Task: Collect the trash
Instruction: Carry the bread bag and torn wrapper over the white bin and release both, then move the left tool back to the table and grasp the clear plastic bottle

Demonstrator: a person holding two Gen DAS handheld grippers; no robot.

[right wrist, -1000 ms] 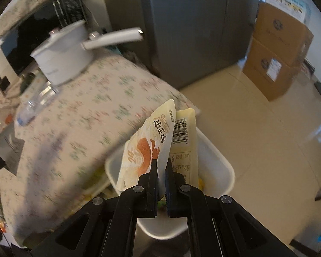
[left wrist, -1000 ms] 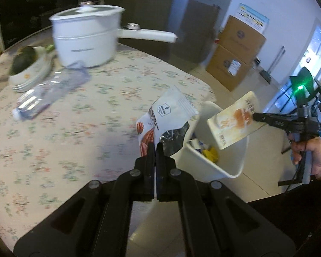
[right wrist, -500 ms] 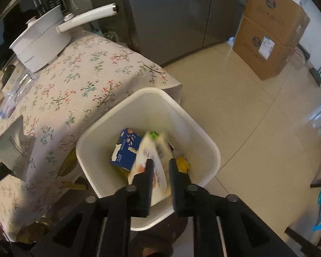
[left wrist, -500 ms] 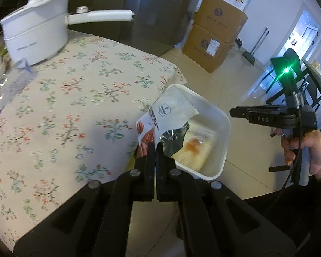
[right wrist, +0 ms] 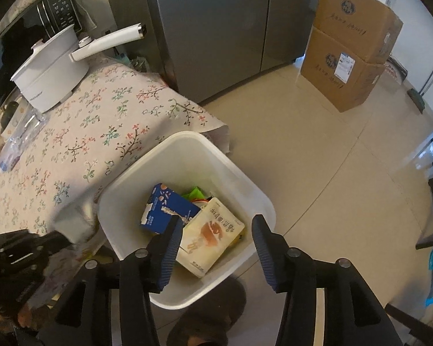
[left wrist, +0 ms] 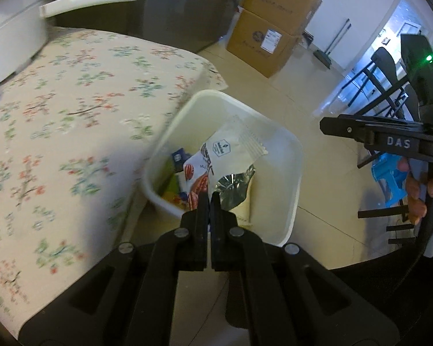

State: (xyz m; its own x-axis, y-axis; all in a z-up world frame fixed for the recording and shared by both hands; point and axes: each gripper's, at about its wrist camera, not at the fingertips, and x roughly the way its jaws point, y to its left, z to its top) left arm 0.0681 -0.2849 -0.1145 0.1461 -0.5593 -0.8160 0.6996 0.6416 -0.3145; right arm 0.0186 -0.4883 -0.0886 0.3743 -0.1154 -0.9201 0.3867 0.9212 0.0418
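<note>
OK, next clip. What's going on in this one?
A person with a gripper in each hand is clearing wrappers into a white bin beside a table with a flowered cloth. The right gripper hangs over the bin, its jaws opening with nothing between them; a cream snack packet lies inside next to a blue carton. The left gripper is shut on a white snack bag, held above the bin and not yet dropped.

Both wrist views look steeply down, close above the white bin (left wrist: pixel 285 155) (right wrist: pixel 124 190) (table edge beside it); the left view faces it from nearer the table; both share bin and tablecloth.
</note>
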